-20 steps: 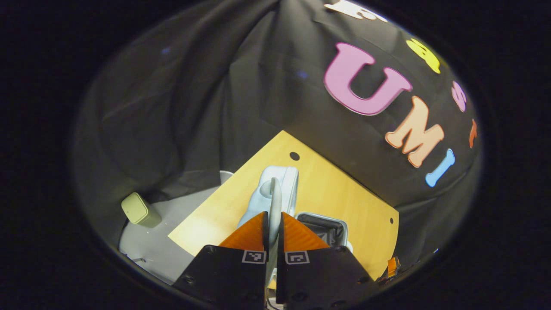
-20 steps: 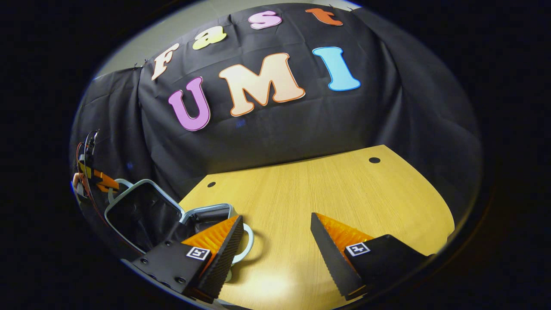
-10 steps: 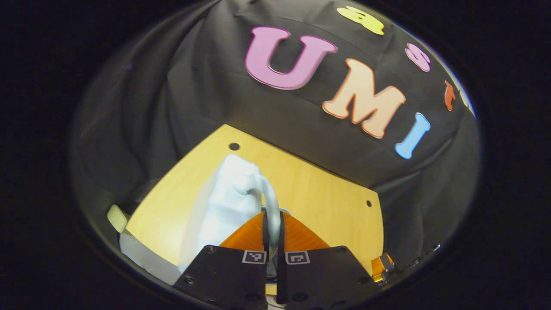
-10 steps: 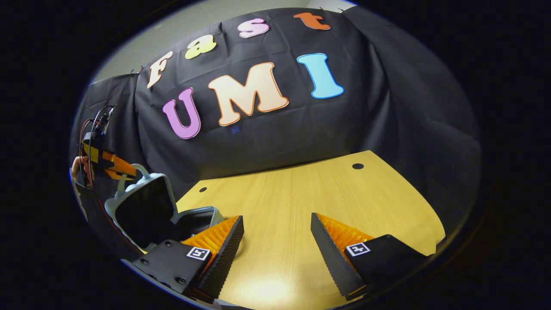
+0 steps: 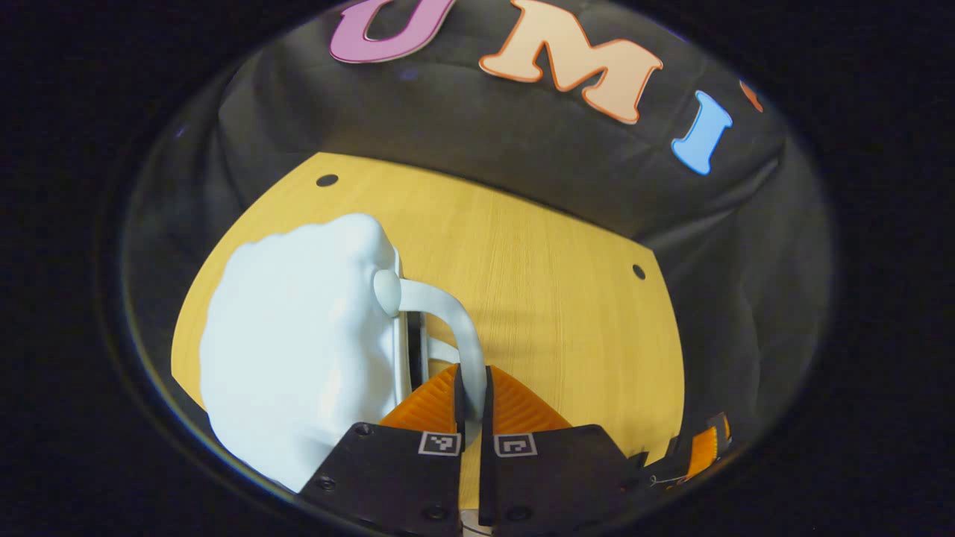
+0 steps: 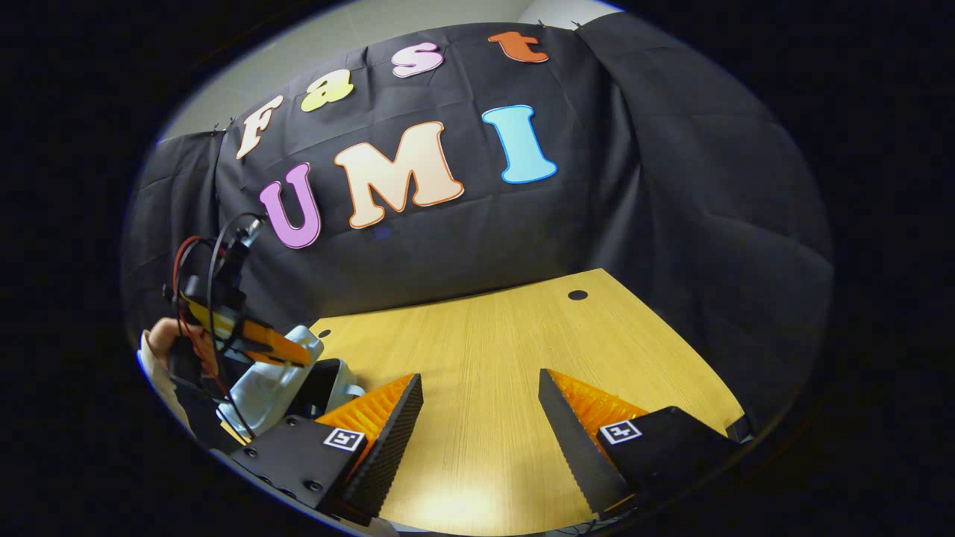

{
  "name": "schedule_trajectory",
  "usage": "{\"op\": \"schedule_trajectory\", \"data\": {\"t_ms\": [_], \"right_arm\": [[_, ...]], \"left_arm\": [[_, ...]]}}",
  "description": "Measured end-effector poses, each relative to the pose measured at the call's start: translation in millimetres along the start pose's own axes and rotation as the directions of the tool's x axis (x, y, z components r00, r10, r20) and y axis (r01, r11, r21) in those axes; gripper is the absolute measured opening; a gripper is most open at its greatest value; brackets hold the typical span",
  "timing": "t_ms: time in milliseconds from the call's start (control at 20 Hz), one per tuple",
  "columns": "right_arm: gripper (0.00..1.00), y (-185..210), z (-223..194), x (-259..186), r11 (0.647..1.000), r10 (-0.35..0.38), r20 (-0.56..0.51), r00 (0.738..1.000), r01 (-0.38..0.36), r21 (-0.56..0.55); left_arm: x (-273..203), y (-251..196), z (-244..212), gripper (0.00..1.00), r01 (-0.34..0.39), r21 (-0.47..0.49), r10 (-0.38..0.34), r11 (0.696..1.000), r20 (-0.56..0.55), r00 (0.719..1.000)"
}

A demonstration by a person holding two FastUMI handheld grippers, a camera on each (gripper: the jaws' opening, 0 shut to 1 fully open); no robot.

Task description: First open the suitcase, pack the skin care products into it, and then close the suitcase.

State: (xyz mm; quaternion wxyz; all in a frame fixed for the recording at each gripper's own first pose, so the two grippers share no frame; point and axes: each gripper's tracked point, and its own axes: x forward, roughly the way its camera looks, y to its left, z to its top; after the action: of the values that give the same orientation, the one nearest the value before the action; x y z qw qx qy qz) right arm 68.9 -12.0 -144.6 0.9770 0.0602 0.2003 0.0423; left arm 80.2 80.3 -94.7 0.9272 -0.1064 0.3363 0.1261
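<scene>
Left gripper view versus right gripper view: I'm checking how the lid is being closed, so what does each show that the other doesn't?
The left gripper view gives the grip itself: the left gripper is shut on the suitcase handle, with the pale lid up close.

The right gripper view gives the open right gripper holding nothing, plus a hand gripping the left gripper's body.

Both show the suitcase and the wooden table.
</scene>
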Motion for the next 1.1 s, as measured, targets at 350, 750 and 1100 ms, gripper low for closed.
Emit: {"op": "schedule_trajectory", "data": {"t_ms": [350, 750, 1100], "right_arm": [[0.98, -1.6, -1.9, -5.1, 1.0, -0.011, 0.006, 1.0, 0.01, 0.027], [0.94, 6.5, 1.7, -1.5, 1.0, 0.019, 0.011, 1.0, -0.019, -0.005], [0.98, 7.2, 9.4, -3.7, 0.999, 0.043, 0.02, 0.999, -0.043, -0.003]], "left_arm": [[40.1, -4.3, -45.3, 0.07, -0.044, 0.152, 0.051, 0.987, -0.046, 0.998], [18.9, -14.4, -74.6, 0.68, -0.1, 0.426, 0.103, 0.899, 0.015, 0.995], [-35.7, -65.8, -42.4, 0.85, -0.01, 0.36, -0.076, 0.933, 0.225, 0.971]]}}
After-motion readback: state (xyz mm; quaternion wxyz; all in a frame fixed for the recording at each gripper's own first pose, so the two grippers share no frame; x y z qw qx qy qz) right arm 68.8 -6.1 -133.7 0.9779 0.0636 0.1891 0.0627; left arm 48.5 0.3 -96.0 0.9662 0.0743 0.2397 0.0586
